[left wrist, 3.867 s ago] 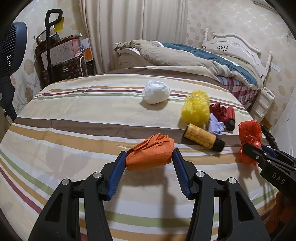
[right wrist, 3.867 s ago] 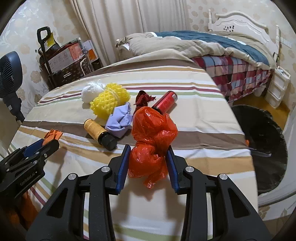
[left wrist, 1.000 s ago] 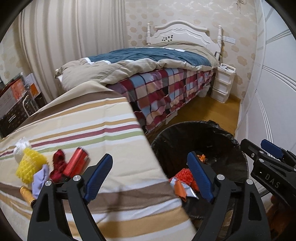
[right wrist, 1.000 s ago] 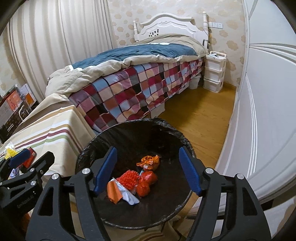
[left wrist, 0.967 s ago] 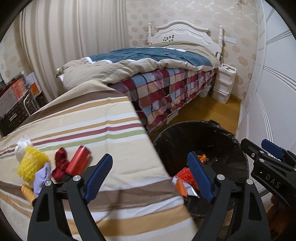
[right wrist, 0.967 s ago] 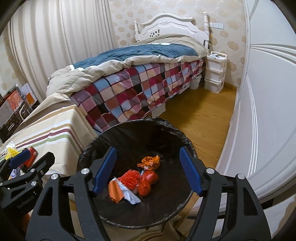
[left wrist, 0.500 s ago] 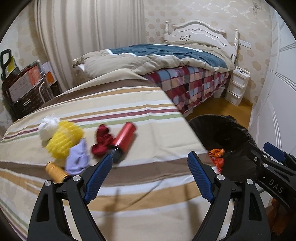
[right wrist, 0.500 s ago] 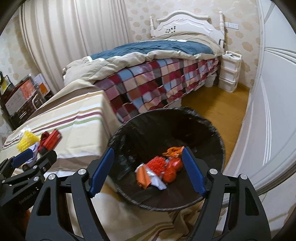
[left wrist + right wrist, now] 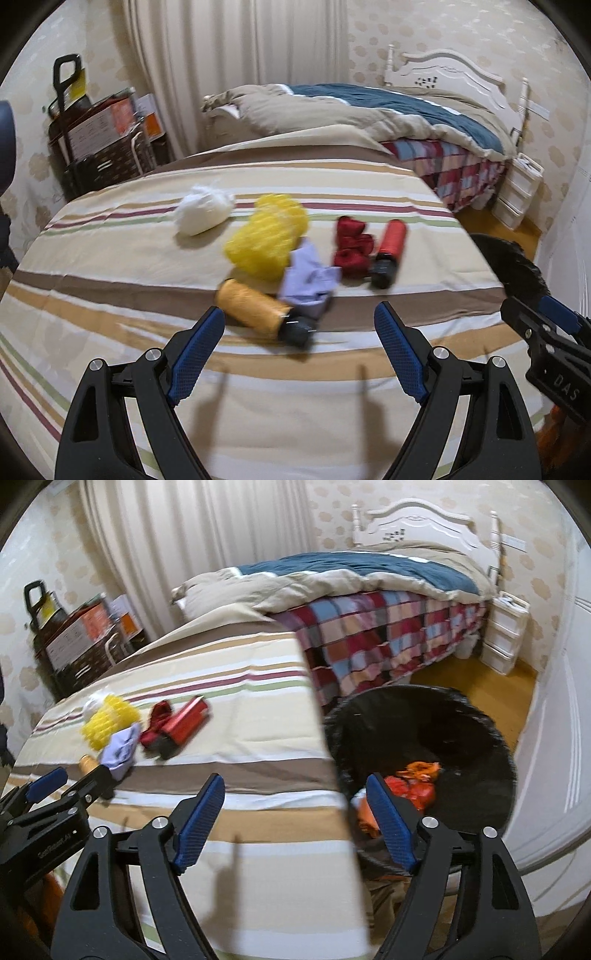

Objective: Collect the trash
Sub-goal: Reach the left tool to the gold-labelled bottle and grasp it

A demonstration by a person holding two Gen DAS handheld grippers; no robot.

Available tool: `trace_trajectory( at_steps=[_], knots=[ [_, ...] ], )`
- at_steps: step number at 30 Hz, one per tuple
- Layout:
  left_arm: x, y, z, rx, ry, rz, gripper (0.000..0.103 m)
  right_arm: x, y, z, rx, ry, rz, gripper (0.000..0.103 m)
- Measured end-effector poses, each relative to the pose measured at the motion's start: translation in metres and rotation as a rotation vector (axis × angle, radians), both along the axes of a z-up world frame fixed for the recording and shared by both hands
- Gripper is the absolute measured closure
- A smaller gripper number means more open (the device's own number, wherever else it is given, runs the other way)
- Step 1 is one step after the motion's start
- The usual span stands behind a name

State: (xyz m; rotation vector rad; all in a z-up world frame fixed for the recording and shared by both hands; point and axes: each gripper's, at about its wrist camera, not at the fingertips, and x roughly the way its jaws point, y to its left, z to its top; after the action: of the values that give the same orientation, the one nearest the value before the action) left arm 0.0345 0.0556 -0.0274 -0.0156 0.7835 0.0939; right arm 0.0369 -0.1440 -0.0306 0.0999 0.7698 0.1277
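My left gripper (image 9: 299, 321) is open and empty above the striped table (image 9: 110, 266). Just ahead of it lie an orange bottle with a black cap (image 9: 255, 312), a lilac wad (image 9: 310, 277), a yellow mesh ball (image 9: 267, 236), a white wad (image 9: 203, 214), a dark red wrapper (image 9: 351, 245) and a red can (image 9: 389, 251). My right gripper (image 9: 295, 794) is open and empty over the table's right edge. The black-lined bin (image 9: 424, 716) beside the table holds orange and red trash (image 9: 413, 786).
A bed with a plaid cover (image 9: 388, 635) stands behind the bin, a white drawer unit (image 9: 506, 635) beside it. A cart with boxes (image 9: 99, 144) stands at the back left. A white wardrobe door (image 9: 554, 738) is on the right.
Both grippers have swung left from the bin back toward the table. The trash on the table is now in front of the left gripper. Both stay open and empty.
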Motion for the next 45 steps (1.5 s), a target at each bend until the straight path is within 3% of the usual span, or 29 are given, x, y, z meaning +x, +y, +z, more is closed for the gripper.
trace_trajectory(
  at_steps=[9, 19, 25, 30, 38, 45],
  knots=[
    [0.009, 0.024, -0.013, -0.018, 0.063, 0.028, 0.02, 0.001, 0.024, -0.003, -0.024, 0.021, 0.052, 0.024],
    [-0.005, 0.047, -0.017, -0.003, 0.074, 0.053, 0.02, 0.003, 0.025, -0.007, -0.02, 0.032, 0.053, 0.023],
    [-0.011, 0.059, -0.016, -0.036, 0.07, 0.073, 0.02, 0.004, 0.025, -0.007, -0.023, 0.033, 0.055, 0.023],
    [-0.003, 0.054, -0.013, -0.039, 0.061, 0.054, 0.02, 0.004, 0.026, -0.007, -0.026, 0.034, 0.055, 0.023],
    [0.021, 0.07, -0.012, -0.071, 0.064, 0.114, 0.021, 0.004, 0.027, -0.01, -0.035, 0.044, 0.059, 0.023],
    [0.023, 0.074, -0.021, -0.105, 0.109, 0.062, 0.051, 0.008, 0.034, -0.012, -0.047, 0.055, 0.073, 0.023]
  ],
)
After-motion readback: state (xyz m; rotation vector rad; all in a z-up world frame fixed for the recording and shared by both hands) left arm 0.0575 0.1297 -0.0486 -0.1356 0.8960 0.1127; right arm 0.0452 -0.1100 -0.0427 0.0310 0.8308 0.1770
